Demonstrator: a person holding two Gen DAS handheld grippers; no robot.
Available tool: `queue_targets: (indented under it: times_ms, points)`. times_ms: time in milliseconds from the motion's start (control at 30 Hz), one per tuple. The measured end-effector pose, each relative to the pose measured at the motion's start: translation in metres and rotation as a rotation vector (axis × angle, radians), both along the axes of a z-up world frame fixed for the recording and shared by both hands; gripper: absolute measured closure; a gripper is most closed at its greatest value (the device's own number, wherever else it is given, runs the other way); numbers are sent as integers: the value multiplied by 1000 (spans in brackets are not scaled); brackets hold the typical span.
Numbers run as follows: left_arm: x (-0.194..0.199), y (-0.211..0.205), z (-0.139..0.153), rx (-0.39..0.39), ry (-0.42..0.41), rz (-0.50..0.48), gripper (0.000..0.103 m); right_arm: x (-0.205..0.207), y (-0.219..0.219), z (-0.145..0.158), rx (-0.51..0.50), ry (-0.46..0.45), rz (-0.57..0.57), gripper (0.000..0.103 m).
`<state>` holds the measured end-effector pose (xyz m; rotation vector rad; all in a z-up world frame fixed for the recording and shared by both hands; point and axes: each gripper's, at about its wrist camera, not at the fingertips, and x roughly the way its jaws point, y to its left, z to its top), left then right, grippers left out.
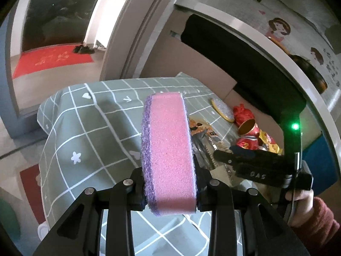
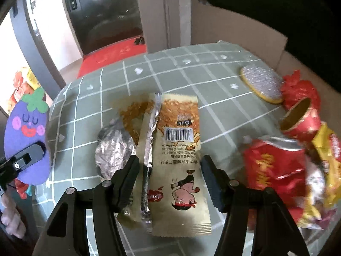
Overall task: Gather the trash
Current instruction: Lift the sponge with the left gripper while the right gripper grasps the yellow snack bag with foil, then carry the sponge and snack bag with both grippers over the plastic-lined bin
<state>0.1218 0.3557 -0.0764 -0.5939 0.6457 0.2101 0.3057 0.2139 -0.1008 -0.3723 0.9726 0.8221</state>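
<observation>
My left gripper is shut on a pink sponge with a purple scouring side and holds it upright above the green checked tablecloth. My right gripper is open, its fingers on either side of a beige noodle wrapper that lies flat on the cloth. A crumpled foil wrapper lies just left of it. A crushed red can, a red tube and a yellow wrapper lie at the right.
An oval silver scouring pad with a yellow rim lies at the far right of the table. A cardboard box stands behind the table. A red doormat lies on the floor beyond. A purple eggplant felt tag is on the left gripper.
</observation>
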Motion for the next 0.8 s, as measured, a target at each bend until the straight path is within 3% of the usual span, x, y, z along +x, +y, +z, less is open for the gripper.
queue_targets:
  times_ms: [200, 267, 333, 400, 800]
  points:
    - [0, 3, -7, -12, 5, 26, 71, -4, 8, -9, -11, -25, 9, 38]
    - [-1, 2, -8, -5, 5, 34, 71, -5, 3, -6, -5, -30, -2, 53]
    - [-1, -2, -8, 5, 3, 34, 71, -7, -6, 1, 16, -35, -15, 76]
    - [0, -7, -5, 13, -5, 25, 71, -12, -22, 11, 59, -23, -27, 80]
    - [21, -84, 53, 122, -147, -162, 72, -71, -177, 91, 194, -192, -300, 82]
